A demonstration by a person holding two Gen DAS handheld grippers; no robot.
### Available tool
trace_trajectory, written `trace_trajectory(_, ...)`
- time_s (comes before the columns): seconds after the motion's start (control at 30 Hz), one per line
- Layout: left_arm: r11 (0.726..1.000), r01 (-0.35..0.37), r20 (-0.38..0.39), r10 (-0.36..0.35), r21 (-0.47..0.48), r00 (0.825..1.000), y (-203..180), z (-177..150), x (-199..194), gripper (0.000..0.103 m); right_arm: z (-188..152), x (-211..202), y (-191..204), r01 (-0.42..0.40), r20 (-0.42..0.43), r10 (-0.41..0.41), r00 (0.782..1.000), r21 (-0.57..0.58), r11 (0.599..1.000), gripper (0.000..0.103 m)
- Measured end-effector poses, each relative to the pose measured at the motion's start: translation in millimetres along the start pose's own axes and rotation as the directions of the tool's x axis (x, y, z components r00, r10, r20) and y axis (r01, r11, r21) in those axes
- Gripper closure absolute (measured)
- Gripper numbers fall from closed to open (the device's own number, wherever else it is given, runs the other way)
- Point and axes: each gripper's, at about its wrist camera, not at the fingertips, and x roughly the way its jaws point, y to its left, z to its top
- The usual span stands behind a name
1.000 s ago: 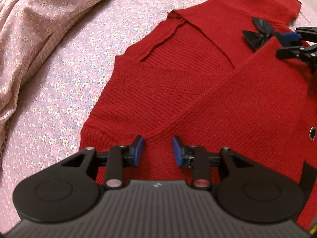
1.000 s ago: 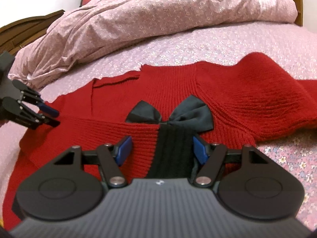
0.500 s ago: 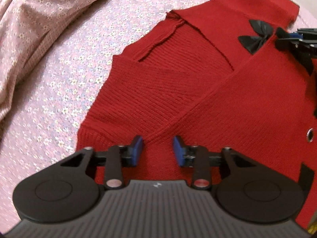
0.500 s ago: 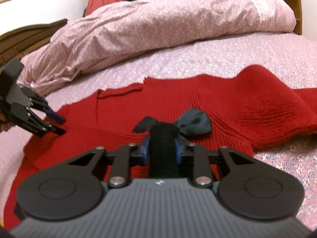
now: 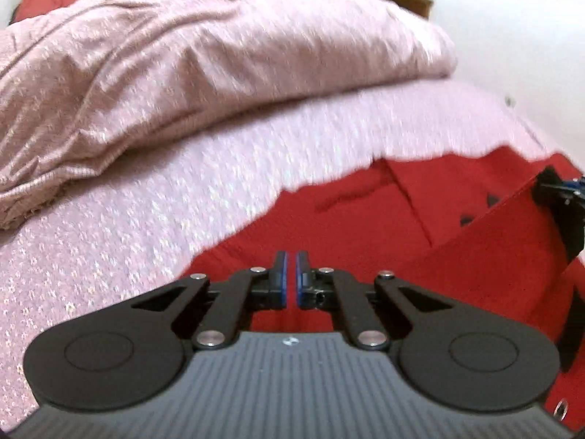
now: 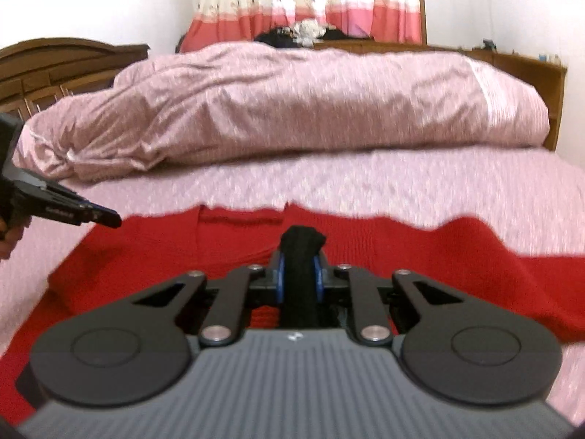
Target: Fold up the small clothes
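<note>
A small red knit cardigan (image 5: 420, 248) with black trim lies on the pink floral bedsheet (image 5: 146, 219). My left gripper (image 5: 291, 278) is shut on the cardigan's red lower edge, with the fabric edge pinched between the blue pads. My right gripper (image 6: 299, 274) is shut on the black collar band (image 6: 301, 252) of the cardigan (image 6: 438, 263) and lifts it. The right gripper shows at the right edge of the left wrist view (image 5: 563, 205); the left gripper shows at the left edge of the right wrist view (image 6: 73, 212). The front panel between them hangs raised.
A bunched pink floral duvet (image 6: 292, 109) lies across the far side of the bed. A wooden headboard (image 6: 55, 62) stands at left, a wooden bed frame (image 6: 530, 69) at right, and curtains (image 6: 310, 0) hang behind.
My left gripper closed on the cardigan's lower edge. Both grippers lifted and tilted up, raising the fabric, so both views now look across the bed at the duvet.
</note>
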Motion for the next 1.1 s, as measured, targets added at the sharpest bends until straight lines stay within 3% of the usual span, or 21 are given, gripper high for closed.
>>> trace_trajectory(0.27, 0.995, -0.101, 0.025, 0.1, 0.008, 0.995, -9, 13, 6, 0.097, 36, 40, -23, 0.092, 0.034, -0.092, 0.995, -0.021, 0.996, 0.085)
trace_trajectory(0.43, 0.99, -0.109, -0.023, 0.112, 0.092, 0.993, -26, -5, 18, 0.096, 26, 86, -44, 0.046, -0.094, -0.044, 0.995, 0.02, 0.999, 0.085)
trace_trajectory(0.57, 0.972, -0.174, -0.165, 0.199, 0.156, 0.966, -33, -24, 43, 0.096, 0, 117, -47, 0.049, -0.202, -0.044, 0.978, 0.016, 0.999, 0.084)
trace_trajectory(0.67, 0.954, -0.23, -0.16, 0.262, 0.194, 0.952, -29, -37, 48, 0.096, -4, 115, -46, 0.044, -0.183, -0.035, 0.983, 0.046, 0.998, 0.084)
trace_trajectory(0.8, 0.954, -0.273, -0.179, 0.292, 0.125, 0.939, -18, -32, 48, 0.095, 4, 108, -40, 0.013, -0.149, -0.012, 0.989, 0.012, 1.0, 0.083)
trace_trajectory(0.87, 0.934, -0.335, -0.186, 0.354, 0.126, 0.916, -15, -31, 50, 0.095, 8, 110, -36, 0.046, -0.143, -0.052, 0.988, -0.041, 0.998, 0.083)
trace_trajectory(0.93, 0.92, -0.37, -0.2, 0.389, 0.126, 0.899, -9, -34, 53, 0.095, 7, 119, -41, 0.049, -0.189, -0.057, 0.98, -0.047, 0.998, 0.081)
trace_trajectory(1.0, 0.925, -0.362, -0.183, 0.377, 0.112, 0.908, -6, -34, 48, 0.095, 3, 125, -49, 0.043, -0.222, -0.046, 0.974, -0.018, 0.999, 0.081)
trace_trajectory(1.1, 0.929, -0.346, -0.162, 0.364, 0.132, 0.917, -12, -35, 36, 0.095, 3, 118, -64, 0.019, -0.207, -0.001, 0.978, 0.084, 0.996, 0.08)
